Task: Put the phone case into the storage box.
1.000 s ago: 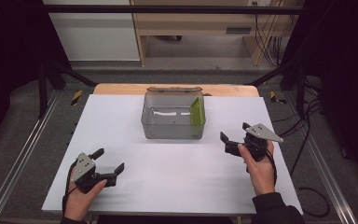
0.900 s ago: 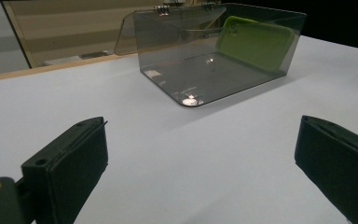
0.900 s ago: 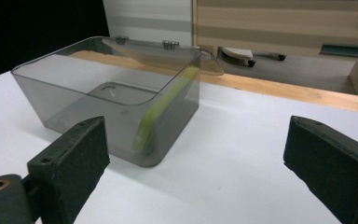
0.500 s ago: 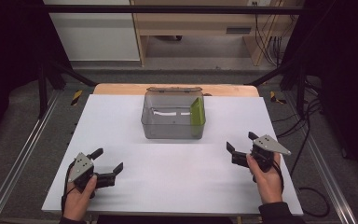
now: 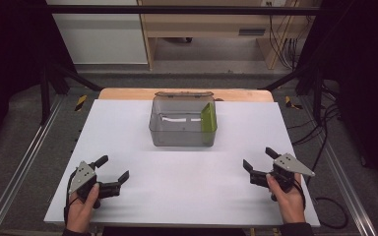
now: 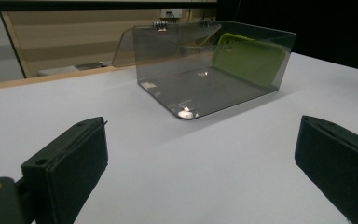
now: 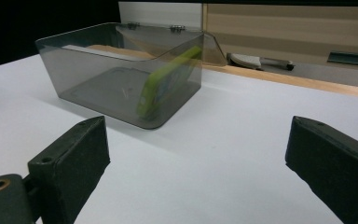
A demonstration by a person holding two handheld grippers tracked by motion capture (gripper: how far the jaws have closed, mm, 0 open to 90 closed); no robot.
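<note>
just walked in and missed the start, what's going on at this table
A person sits at a white table with a gripper in each hand. The left gripper and the right gripper both rest near the table's front edge, jaws wide open and holding nothing. Farther back, in the middle, stands a clear grey plastic box with its hinged lid open. A green phone case leans on edge against the box's right wall. Nothing is being touched at this moment.

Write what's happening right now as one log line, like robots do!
left hand-held gripper: open, near table edge | right hand-held gripper: open, empty | green phone case: leaning inside clear box, lid open
</note>
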